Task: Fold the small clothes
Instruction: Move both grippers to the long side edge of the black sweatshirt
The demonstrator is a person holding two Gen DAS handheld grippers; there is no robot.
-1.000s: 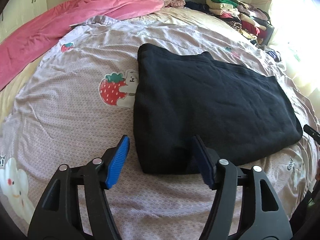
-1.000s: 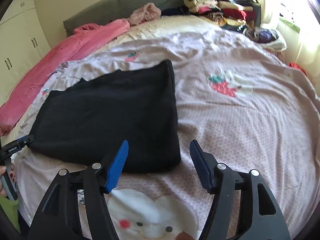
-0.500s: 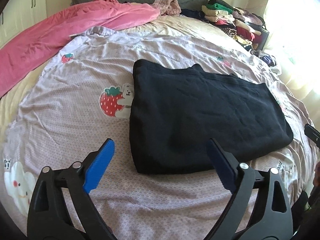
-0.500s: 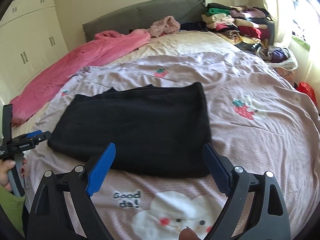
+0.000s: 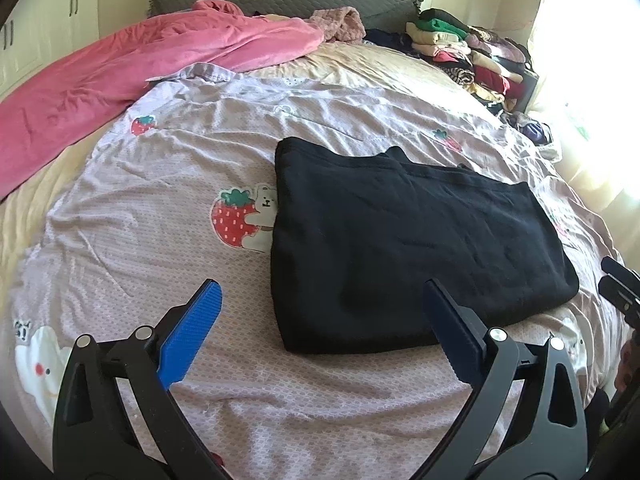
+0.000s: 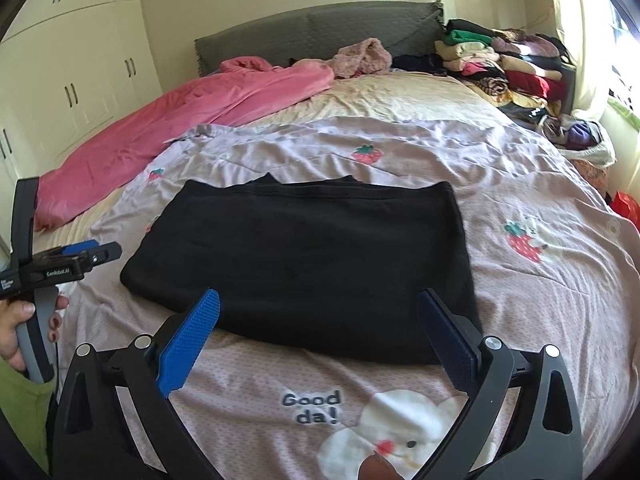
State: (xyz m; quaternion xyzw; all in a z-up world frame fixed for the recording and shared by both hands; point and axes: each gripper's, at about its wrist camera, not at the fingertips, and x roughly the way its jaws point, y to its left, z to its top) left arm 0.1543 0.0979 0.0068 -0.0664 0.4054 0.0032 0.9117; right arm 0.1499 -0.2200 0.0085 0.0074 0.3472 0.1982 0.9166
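A black garment (image 5: 400, 240) lies folded into a flat rectangle on the lilac strawberry-print bedcover (image 5: 140, 208). My left gripper (image 5: 320, 286) hovers over the garment's near left corner. Its jaws are opening wide, and its blue pads are off the cloth. In the right wrist view the same garment (image 6: 312, 248) fills the middle. My right gripper (image 6: 319, 294) stands open above its near edge, holding nothing. The left gripper (image 6: 64, 260), held in a hand, shows at the left edge of that view. The right gripper's tip (image 5: 620, 284) shows at the right edge of the left wrist view.
A pink blanket (image 5: 140, 64) lies along the bed's far left side. A pile of folded clothes (image 6: 504, 68) sits at the far right by the grey headboard (image 6: 320, 36). White wardrobe doors (image 6: 72, 80) stand to the left. A sunlit window is on the right.
Both grippers have opened wide and lifted back from the black garment. The right gripper swung over, so the garment now sits centred in its view.
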